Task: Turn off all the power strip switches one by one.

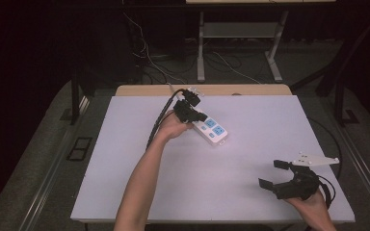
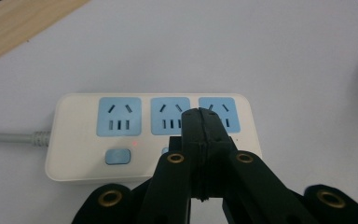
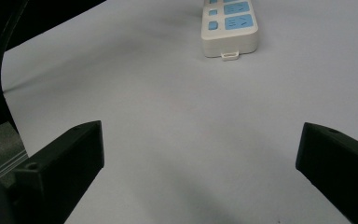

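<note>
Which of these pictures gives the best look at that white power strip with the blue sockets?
The left gripper view: the power strip is close, three sockets clear. The high view shows it small; the right gripper view catches one end.

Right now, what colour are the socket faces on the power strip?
Light blue, set in the white power strip; clearest in the left gripper view.

Strip's far end: the white plastic power strip with blue sockets (image 3: 230,28) is cut off by the top edge in the right gripper view.
Second switch: mostly hidden behind the closed left tongs (image 2: 204,122).
Strip's grey cord (image 2: 9,138): cropped at the left edge.
Socket markings: too small to be read from the high view.
</note>
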